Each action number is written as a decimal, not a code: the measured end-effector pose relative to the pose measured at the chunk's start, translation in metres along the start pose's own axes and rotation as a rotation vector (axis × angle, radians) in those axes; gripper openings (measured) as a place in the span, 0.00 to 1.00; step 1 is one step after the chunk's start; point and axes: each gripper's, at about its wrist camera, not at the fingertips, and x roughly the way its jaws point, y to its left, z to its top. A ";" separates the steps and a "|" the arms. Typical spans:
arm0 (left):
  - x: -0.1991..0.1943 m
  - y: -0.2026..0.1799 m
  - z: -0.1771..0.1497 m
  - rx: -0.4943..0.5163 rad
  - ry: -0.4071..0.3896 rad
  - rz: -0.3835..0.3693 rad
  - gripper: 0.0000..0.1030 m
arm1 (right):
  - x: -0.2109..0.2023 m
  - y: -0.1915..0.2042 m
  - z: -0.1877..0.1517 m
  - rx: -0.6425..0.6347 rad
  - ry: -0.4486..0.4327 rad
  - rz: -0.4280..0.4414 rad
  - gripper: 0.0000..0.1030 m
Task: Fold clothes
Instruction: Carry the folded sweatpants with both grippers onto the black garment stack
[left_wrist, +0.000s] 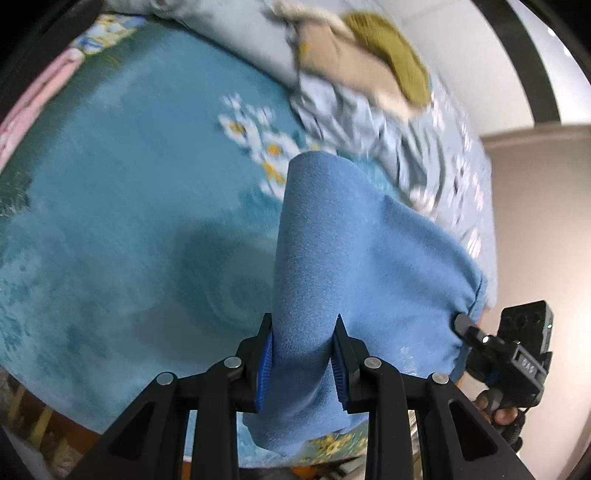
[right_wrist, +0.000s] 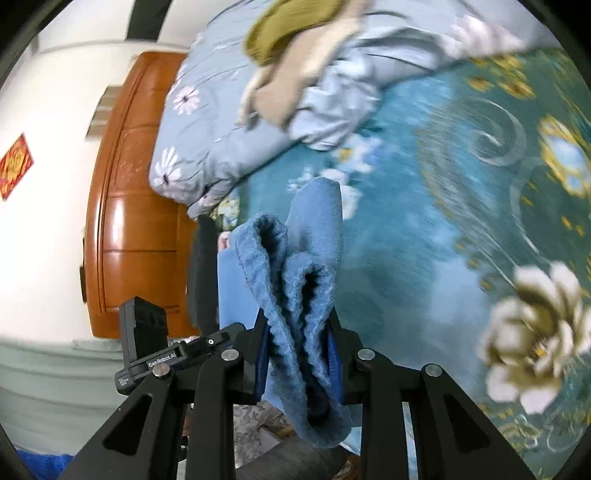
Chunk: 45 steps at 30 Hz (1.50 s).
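A blue fleece cloth (left_wrist: 354, 258) hangs stretched between both grippers above a teal floral bedspread (left_wrist: 129, 206). My left gripper (left_wrist: 303, 354) is shut on one bunched edge of the cloth. In the left wrist view the right gripper (left_wrist: 480, 332) pinches the cloth's far corner at the right. In the right wrist view my right gripper (right_wrist: 299, 354) is shut on thick folds of the same blue cloth (right_wrist: 295, 280), and the left gripper's body (right_wrist: 155, 347) shows at the lower left.
A grey-blue flowered quilt (right_wrist: 207, 140) lies heaped at the bed's far side, with a beige garment (left_wrist: 351, 66) and an olive knit garment (left_wrist: 391, 48) on top. A wooden headboard (right_wrist: 129, 221) stands at the left. The bedspread (right_wrist: 461, 221) spreads to the right.
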 end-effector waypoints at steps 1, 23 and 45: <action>-0.009 0.006 0.006 -0.006 -0.020 -0.013 0.29 | 0.008 0.013 0.006 -0.023 0.009 -0.003 0.27; -0.247 0.326 0.105 -0.422 -0.509 -0.120 0.29 | 0.385 0.397 0.068 -0.517 0.437 -0.060 0.27; -0.234 0.445 0.120 -0.725 -0.636 -0.166 0.30 | 0.628 0.483 0.079 -0.800 0.833 -0.245 0.27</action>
